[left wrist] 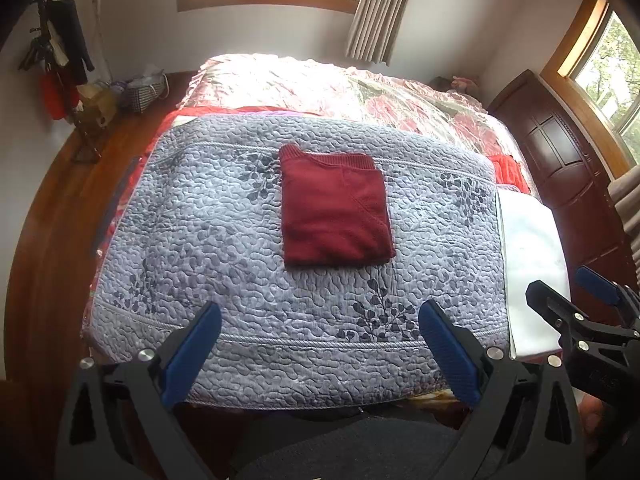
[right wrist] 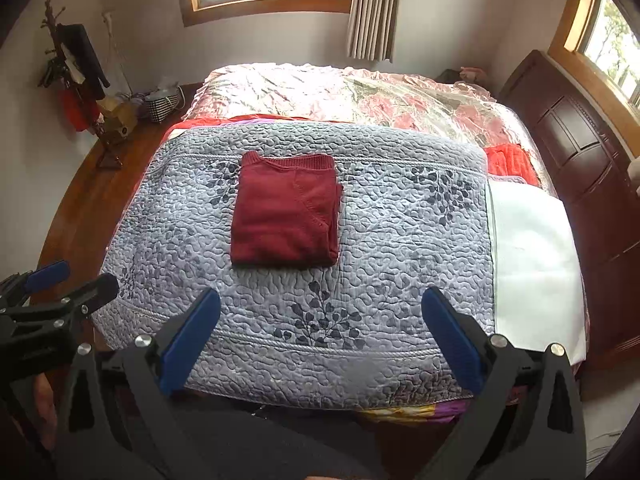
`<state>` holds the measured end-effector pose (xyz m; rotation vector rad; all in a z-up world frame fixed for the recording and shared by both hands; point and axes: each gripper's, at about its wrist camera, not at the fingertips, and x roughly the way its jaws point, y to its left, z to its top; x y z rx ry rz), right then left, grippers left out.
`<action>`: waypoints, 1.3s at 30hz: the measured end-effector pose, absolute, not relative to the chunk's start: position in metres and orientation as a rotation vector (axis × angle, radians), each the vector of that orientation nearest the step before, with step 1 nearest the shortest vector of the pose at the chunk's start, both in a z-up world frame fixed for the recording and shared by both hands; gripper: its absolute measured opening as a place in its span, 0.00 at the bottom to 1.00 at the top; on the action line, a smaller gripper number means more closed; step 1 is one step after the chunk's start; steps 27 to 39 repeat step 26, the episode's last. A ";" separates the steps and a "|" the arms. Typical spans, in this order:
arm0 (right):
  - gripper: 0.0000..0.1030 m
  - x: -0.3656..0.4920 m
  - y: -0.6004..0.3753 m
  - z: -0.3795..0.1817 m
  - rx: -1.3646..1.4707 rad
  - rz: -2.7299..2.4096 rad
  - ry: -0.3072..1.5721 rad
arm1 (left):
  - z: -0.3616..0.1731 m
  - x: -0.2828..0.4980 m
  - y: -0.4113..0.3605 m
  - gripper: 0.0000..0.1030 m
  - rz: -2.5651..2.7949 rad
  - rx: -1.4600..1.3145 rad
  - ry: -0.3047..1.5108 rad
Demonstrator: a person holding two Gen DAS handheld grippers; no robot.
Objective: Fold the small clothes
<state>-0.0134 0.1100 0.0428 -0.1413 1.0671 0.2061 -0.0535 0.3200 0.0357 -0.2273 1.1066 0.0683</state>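
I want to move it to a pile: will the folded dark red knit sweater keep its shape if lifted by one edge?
Probably not: the folded dark red knit sweater looks soft, so its layers would likely droop open. Pushed, it may drag on the quilted grey bedspread.

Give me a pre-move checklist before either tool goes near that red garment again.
1. Red garment folded into a compact rectangle: ok.
2. Garment lying flat on the grey quilt, clear of its edges: ok.
3. Left tool open and empty: ok.
4. Right tool open and empty: ok.
5. Both tools apart from the garment: ok.
6. Layers underneath lying smooth: cannot tell.
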 end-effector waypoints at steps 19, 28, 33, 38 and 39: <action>0.97 -0.017 0.103 0.044 -0.130 0.189 1.053 | 0.036 -0.053 0.314 0.96 0.053 -0.218 1.107; 0.97 -0.016 0.103 0.044 -0.134 0.187 1.054 | 0.036 -0.053 0.314 0.96 0.053 -0.217 1.109; 0.97 -0.016 0.103 0.044 -0.134 0.187 1.054 | 0.036 -0.053 0.314 0.96 0.053 -0.217 1.109; 0.97 -0.016 0.103 0.044 -0.134 0.187 1.054 | 0.036 -0.053 0.314 0.96 0.053 -0.217 1.109; 0.97 -0.016 0.103 0.044 -0.134 0.187 1.054 | 0.036 -0.053 0.314 0.96 0.053 -0.217 1.109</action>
